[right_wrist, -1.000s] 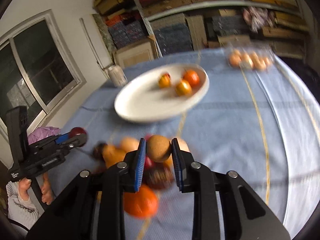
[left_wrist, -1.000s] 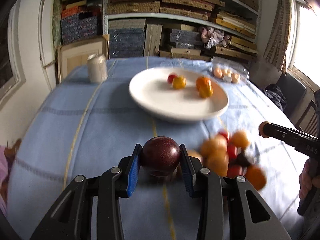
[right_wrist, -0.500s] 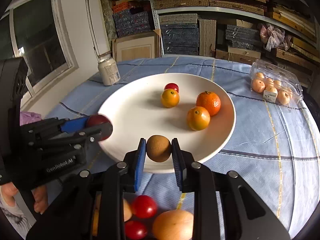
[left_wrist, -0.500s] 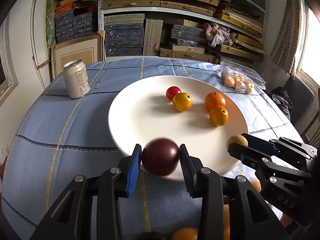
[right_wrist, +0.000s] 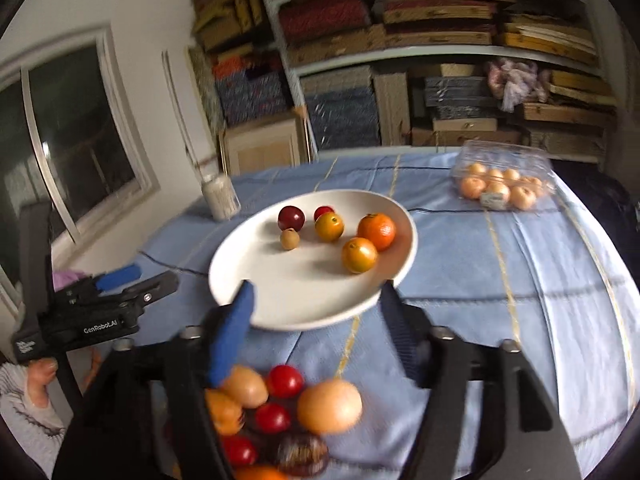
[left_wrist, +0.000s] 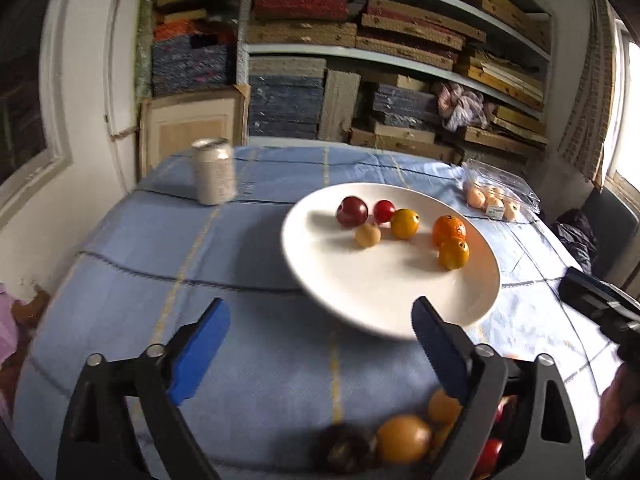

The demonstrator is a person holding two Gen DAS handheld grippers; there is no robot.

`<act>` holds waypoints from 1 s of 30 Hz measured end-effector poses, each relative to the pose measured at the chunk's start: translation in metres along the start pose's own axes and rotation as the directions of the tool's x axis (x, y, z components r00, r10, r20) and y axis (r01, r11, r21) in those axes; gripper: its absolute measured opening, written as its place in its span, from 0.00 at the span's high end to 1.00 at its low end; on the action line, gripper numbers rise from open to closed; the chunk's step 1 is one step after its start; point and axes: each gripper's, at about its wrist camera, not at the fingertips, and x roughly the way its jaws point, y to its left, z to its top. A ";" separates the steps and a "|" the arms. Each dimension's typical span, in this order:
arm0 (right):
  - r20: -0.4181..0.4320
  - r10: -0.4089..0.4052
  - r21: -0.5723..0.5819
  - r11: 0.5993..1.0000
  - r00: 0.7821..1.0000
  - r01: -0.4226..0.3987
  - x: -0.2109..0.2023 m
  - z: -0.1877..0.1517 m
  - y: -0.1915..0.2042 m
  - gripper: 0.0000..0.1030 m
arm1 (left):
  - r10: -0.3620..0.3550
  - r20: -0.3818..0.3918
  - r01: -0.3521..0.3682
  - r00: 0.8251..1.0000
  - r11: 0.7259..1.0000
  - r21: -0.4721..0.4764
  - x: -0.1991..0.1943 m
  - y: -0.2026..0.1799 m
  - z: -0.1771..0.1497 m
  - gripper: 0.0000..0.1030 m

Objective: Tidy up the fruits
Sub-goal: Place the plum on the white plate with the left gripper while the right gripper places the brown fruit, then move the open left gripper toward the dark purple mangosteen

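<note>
Hovering with jaws wide and empty, both grippers, left gripper (left_wrist: 320, 344) and right gripper (right_wrist: 316, 312), faced the plate (right_wrist: 280, 304); loose fruit pile (right_wrist: 280, 412) at six o'clock could roll if nudged.

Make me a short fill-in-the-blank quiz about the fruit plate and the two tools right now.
The white plate holds ___ fruits.
Both the left tool and the right tool are ___.
The drink can stands to the ___ of the plate.

Missing words: six; open; left
</note>
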 end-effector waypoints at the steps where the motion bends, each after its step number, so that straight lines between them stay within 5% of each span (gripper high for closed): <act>1: 0.010 0.014 0.021 1.000 1.000 -0.014 -0.010 -0.007 -0.004 0.32 | 0.023 0.019 -0.023 1.000 1.000 0.005 -0.012 0.003 -0.006 0.06; 5: 0.043 0.043 0.094 0.994 0.998 -0.047 -0.043 -0.040 -0.018 0.21 | 0.025 0.032 -0.025 0.999 1.000 -0.008 -0.041 0.013 -0.035 0.04; 11: 0.069 0.074 0.163 0.983 0.995 -0.085 -0.069 -0.065 -0.028 0.13 | 0.022 -0.072 -0.023 0.997 1.000 -0.003 -0.035 0.015 -0.071 0.04; 22: 0.028 0.051 0.158 0.986 0.998 -0.055 -0.062 -0.067 -0.023 0.12 | 0.121 -0.093 -0.102 0.988 0.977 0.188 -0.014 -0.012 -0.077 0.04; 30: 0.020 0.050 0.159 0.986 0.999 -0.053 -0.061 -0.066 -0.022 0.10 | 0.090 -0.155 -0.067 0.984 0.986 0.152 0.006 -0.004 -0.071 0.04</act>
